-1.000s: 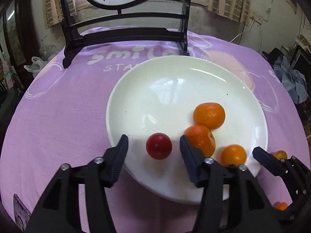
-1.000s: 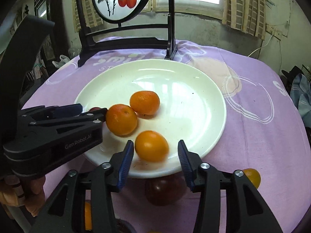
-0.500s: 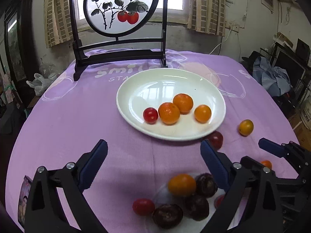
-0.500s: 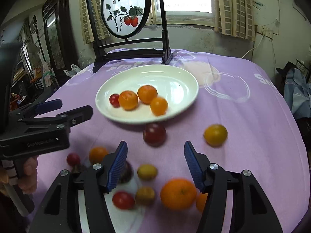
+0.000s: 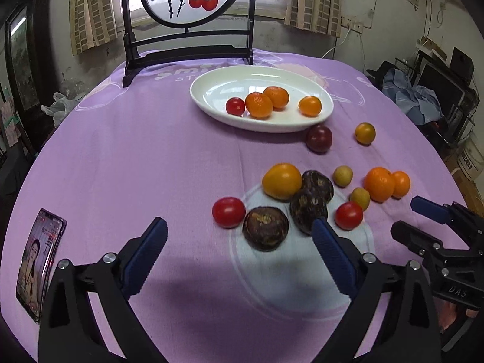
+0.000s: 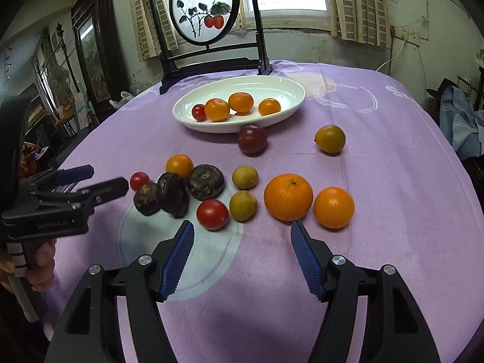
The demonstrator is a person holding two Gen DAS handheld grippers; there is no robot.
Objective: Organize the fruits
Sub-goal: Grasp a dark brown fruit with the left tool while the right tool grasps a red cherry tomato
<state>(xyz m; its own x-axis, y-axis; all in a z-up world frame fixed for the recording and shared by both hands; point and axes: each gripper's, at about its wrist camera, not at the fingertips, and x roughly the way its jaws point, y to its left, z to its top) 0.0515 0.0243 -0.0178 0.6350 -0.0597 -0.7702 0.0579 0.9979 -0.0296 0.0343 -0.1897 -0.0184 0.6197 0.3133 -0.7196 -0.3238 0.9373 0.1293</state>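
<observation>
A dark framed screen [image 6: 208, 24] with a round painted panel stands at the bench's far edge, just behind the white plate [image 6: 290, 89]. A phone [image 5: 39, 260] lies face up near the left edge. The bench [image 6: 393, 181] wears a purple cloth with pale printed rings; behind it are a window with checked curtains, a scuffed wall and a dark cabinet on the left.

On the plate sit four fruits: three oranges and one small red tomato [image 6: 198, 112]. Loose on the cloth, nearer the front edge, lie twelve more: a dark plum [image 6: 252, 139] touching the plate's rim, three dark wrinkled fruits [image 5: 265, 228] bunched together, two red tomatoes, and six orange or yellow ones.

The left gripper [image 5: 239, 255] and right gripper [image 6: 242, 254] both hover over the front of the bench, fingers spread wide and holding nothing.
</observation>
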